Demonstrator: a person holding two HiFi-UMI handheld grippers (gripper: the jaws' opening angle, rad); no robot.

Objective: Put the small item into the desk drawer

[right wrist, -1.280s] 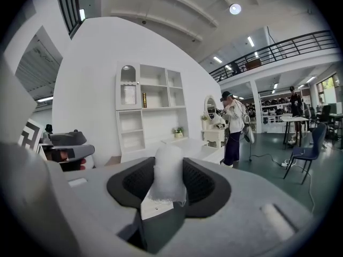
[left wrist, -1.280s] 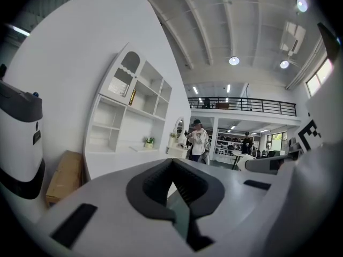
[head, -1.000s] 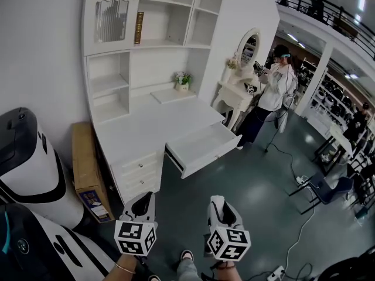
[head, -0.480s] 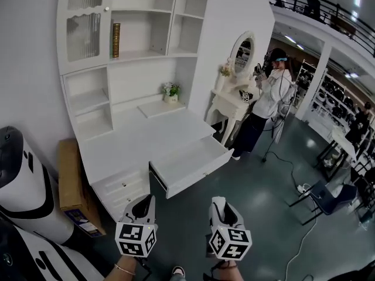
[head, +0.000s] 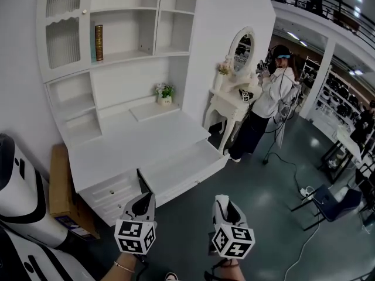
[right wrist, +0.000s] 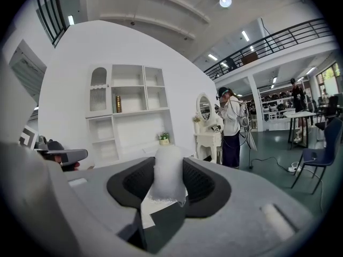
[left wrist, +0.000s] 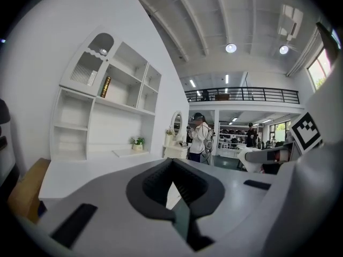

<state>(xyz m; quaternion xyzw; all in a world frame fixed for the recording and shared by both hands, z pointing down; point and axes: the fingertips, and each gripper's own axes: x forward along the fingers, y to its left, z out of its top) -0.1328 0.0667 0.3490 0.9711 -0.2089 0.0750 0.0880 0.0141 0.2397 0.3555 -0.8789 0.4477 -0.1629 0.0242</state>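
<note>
Head view: both grippers held low at the near edge, over grey-green floor (head: 263,174), side by side and apart, marker cubes toward the camera.

Left gripper (head: 144,199): jaws together, nothing between them. In its own view the dark pads meet at the tip, with only a thin sliver of background showing below.

Right gripper (head: 223,202): jaws clamped on the item (right wrist: 168,174), a small white, soft-looking lump standing upright between the pads. Its top rises above the jaw line. The material cannot be told.

Desk (head: 132,145): white, far and left of the grippers, top bare. Drawer (head: 176,170) pulled open from the desk's right part, toward the near right. Its inside shows white, with nothing seen in it. The item is not in the drawer; it is at the right gripper, near side, apart from the desk.

Hutch (head: 126,34) stands on the desk's far side. A brown book (head: 98,42) stands upright on an upper shelf, and a small plant (head: 164,91) sits on the low ledge.

Right of the desk is a white vanity (head: 229,101) with an oval mirror (head: 242,49). A person (head: 266,95) in a white top stands just right of it.

Cardboard box (head: 58,186) on the floor at the desk's left end. Chair (head: 329,195) at far right.
</note>
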